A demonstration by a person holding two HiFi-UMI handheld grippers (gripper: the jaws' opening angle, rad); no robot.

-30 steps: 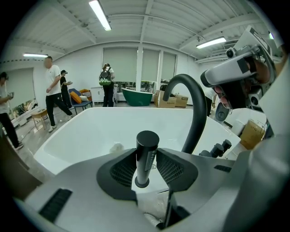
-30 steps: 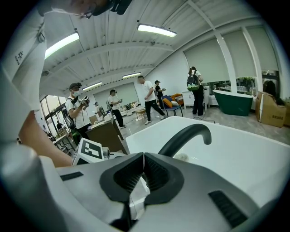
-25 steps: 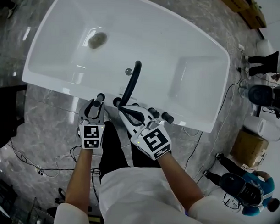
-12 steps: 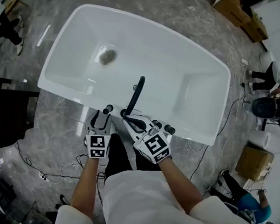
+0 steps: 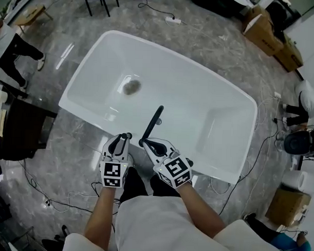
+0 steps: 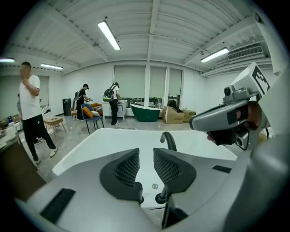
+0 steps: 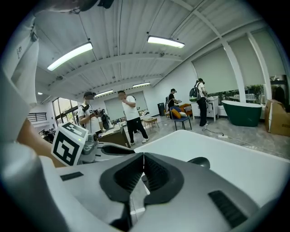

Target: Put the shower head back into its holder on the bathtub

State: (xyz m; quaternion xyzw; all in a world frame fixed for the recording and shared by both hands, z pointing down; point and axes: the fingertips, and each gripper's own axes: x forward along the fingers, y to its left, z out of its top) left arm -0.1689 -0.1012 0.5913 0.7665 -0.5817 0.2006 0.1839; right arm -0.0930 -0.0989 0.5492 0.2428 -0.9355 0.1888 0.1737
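Note:
The white bathtub [image 5: 199,103] lies below me, with its black curved faucet spout [image 5: 154,122] on the near rim. My left gripper [image 5: 120,139] hovers above that rim just left of the spout; its jaws are closing with a narrow gap and nothing between them [image 6: 146,165]. Under it a black knob [image 6: 161,198] shows on the rim. My right gripper [image 5: 148,144] is beside the spout's base, shut on nothing [image 7: 143,170]. Other rim fittings are hidden under the grippers, and I cannot pick out the shower head among them.
The drain [image 5: 131,87] sits in the tub's far left part. Cables [image 5: 67,196] trail on the marble floor near my feet. A dark table [image 5: 23,128] is at left, cardboard boxes [image 5: 285,204] at right. People [image 6: 29,115] stand about the room.
Both grippers have lifted off the tub's rim, the left one more. The head view has pulled back, so the tub looks smaller and more floor shows.

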